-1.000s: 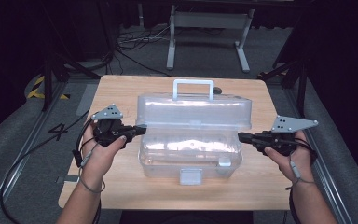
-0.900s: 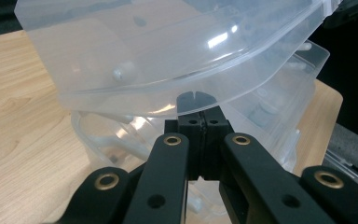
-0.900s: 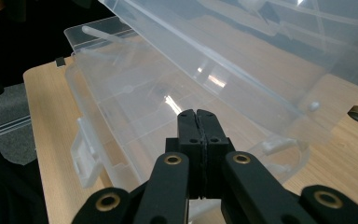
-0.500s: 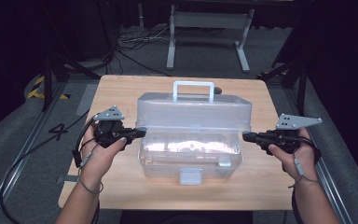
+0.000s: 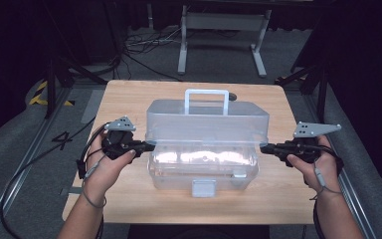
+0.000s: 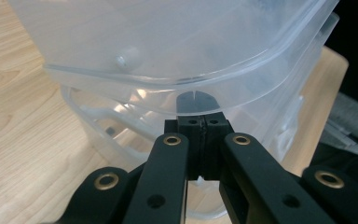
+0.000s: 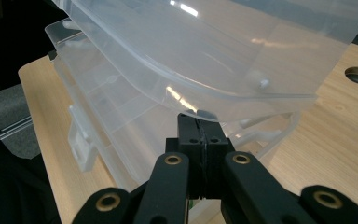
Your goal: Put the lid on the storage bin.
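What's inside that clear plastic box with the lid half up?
Through the clear box I see only bright glare and faint moulded dividers. Whether any contents lie inside stays hidden by the cloudy lid and reflections.

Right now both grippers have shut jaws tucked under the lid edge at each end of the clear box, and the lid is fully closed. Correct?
Not quite. The lid is lifted, not closed: the left gripper view shows a gap between its edge and the box base. The left gripper and right gripper are shut, under the edge.

A "4" on the floor.
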`<state>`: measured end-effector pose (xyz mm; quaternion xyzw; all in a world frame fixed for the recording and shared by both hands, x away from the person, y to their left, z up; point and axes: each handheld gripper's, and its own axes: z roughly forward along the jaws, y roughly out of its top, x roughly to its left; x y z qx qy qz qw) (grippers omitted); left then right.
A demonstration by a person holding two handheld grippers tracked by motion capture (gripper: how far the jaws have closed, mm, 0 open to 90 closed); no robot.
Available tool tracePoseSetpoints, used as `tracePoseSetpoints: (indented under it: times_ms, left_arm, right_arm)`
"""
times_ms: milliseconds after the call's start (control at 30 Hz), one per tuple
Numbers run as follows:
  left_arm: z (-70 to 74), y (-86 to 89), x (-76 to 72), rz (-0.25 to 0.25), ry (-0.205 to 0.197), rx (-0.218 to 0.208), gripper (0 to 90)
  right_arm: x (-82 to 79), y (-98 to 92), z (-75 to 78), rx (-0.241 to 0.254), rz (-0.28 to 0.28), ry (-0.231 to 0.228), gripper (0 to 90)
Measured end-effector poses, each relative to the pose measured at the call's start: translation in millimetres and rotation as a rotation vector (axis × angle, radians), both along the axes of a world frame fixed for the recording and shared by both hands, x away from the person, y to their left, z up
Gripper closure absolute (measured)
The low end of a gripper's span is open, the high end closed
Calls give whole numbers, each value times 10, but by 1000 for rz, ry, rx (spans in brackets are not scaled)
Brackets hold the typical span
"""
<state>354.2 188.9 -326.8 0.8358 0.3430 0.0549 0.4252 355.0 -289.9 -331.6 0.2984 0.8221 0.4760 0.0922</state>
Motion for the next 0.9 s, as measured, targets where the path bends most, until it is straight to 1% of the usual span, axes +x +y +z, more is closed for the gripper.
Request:
tracePoseSetpoints:
  times_ms: [33, 133, 233, 333, 367, 400, 633, 733, 900]
  left_arm:
    - [4, 3, 1, -7, 6, 8, 899]
    - [-4, 10, -2, -8, 27, 5, 899]
    - [-4, 21, -1, -13, 32, 24, 899]
    - [4, 24, -13, -11, 42, 28, 898]
    - [6, 28, -11, -15, 39, 34, 898]
    - [5, 26, -17, -13, 47, 33, 898]
    - [11, 33, -25, -42, 78, 84, 897]
    - [4, 35, -20, -54, 78, 95, 898]
    - [-8, 36, -18, -81, 111, 123, 898]
  right_arm:
    - [2, -1, -3, -7, 2, 2, 900]
    - [6, 2, -11, -16, 3, 15, 900]
    - [10, 5, -20, -27, 10, 28, 900]
    - [11, 5, -22, -35, 13, 34, 900]
    - [11, 5, -23, -35, 15, 36, 900]
    - [12, 6, -25, -38, 16, 37, 900]
    - [11, 13, -42, -80, 33, 62, 900]
    - [11, 19, -50, -96, 42, 71, 900]
    - [9, 30, -68, -128, 56, 87, 900]
